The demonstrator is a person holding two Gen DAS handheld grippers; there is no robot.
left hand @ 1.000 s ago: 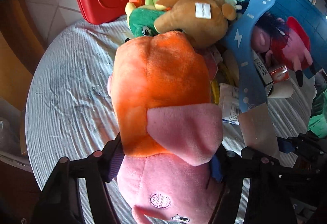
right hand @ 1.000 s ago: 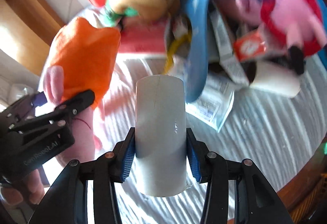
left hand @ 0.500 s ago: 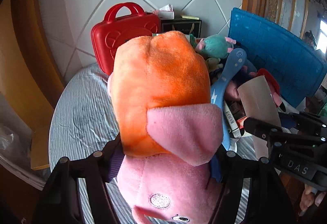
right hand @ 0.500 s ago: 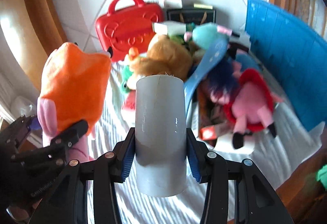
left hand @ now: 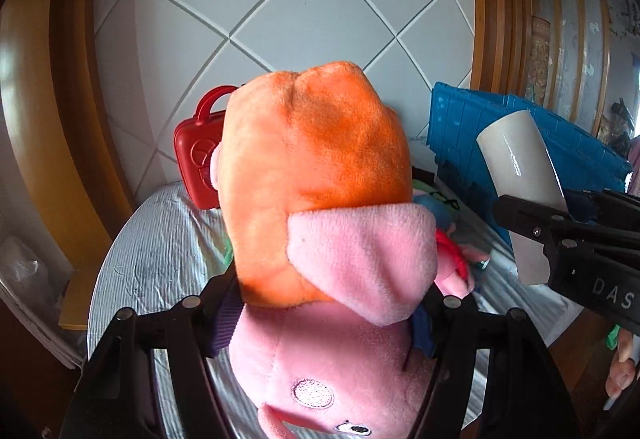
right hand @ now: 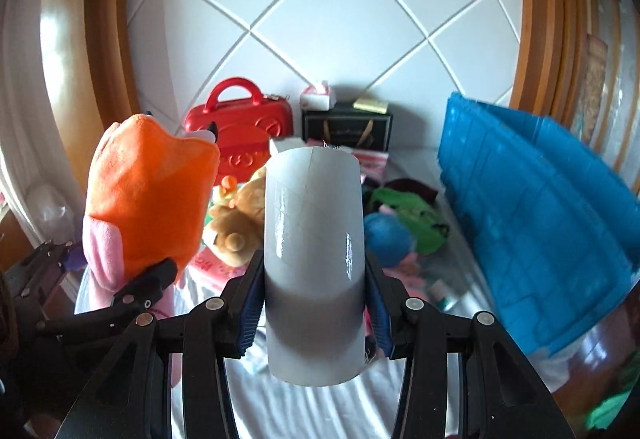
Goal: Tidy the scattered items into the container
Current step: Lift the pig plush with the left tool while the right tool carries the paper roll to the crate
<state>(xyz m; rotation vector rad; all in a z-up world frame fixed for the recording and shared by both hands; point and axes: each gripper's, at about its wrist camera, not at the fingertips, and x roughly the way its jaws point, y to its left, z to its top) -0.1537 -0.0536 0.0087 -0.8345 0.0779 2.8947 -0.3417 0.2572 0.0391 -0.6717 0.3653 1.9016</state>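
Left gripper clamps one pink pig plush in an orange dress, held up above the table; soft, light, squashes under the pads, so a mid-body pinch looks best. Right gripper squeezes one grey cardboard tube, also lifted; light, glossy, probably crushable, gripped across its middle. One blue crate stands at the right. Left on the table: one brown plush, one green plush, one red case.
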